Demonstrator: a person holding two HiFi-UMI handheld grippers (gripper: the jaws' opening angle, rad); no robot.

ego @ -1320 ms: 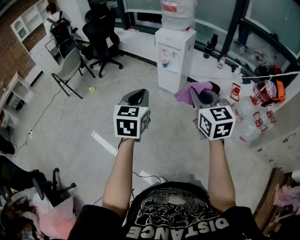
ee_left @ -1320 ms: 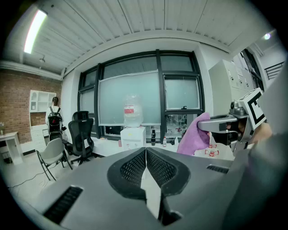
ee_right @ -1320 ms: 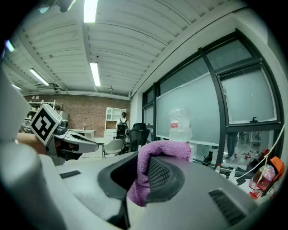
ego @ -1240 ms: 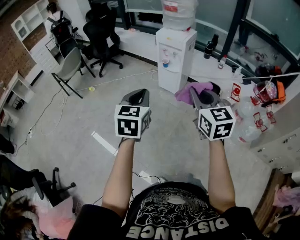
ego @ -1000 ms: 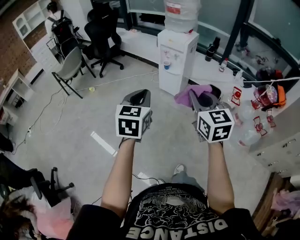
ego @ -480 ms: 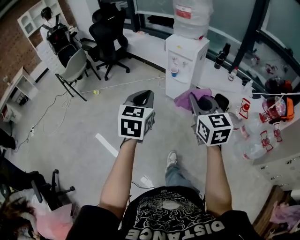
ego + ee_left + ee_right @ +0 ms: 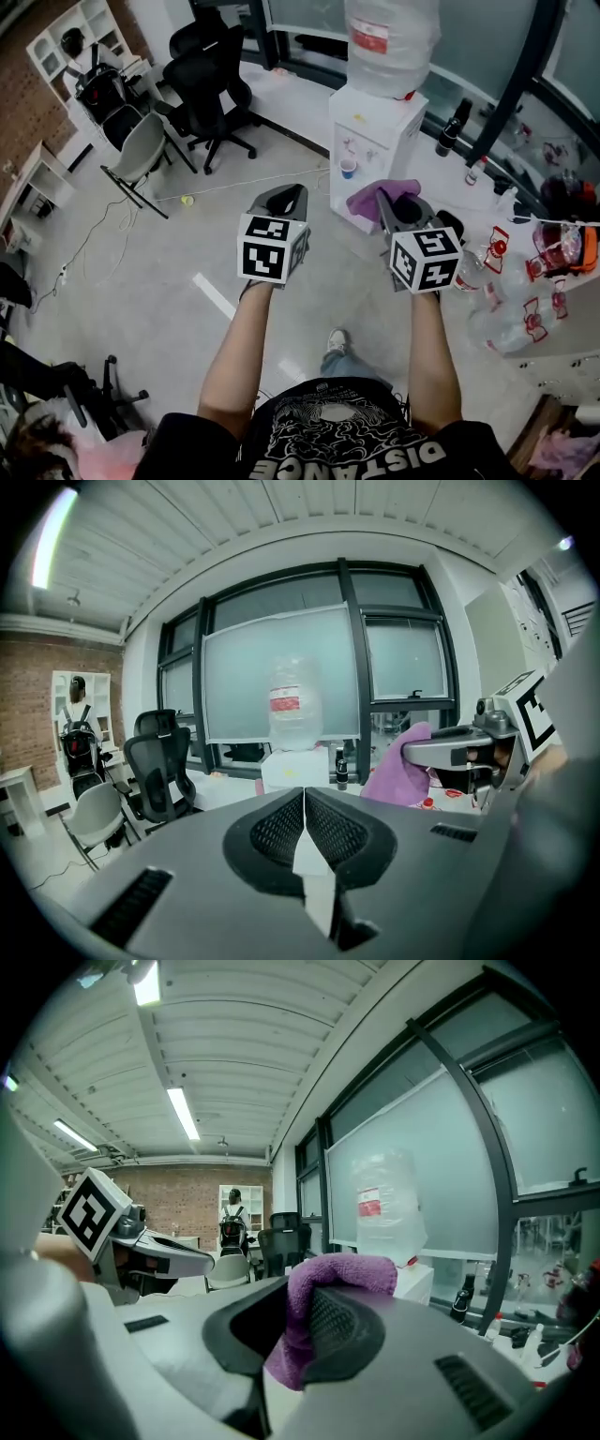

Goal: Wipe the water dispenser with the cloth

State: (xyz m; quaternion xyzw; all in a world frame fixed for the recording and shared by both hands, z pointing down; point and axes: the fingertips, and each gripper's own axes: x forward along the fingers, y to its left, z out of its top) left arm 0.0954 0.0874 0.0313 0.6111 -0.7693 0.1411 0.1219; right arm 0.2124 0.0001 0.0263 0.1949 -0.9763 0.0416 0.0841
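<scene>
Here the right gripper (image 7: 401, 202) is clamped on the purple cloth (image 7: 371, 197), which bulges out over its jaw tips. The left gripper (image 7: 284, 195) has its jaws pressed together with nothing between them. The white water dispenser (image 7: 373, 141), with a large bottle (image 7: 389, 37) on top, stands at 12 o'clock ahead of both grippers, not touching the cloth.
</scene>
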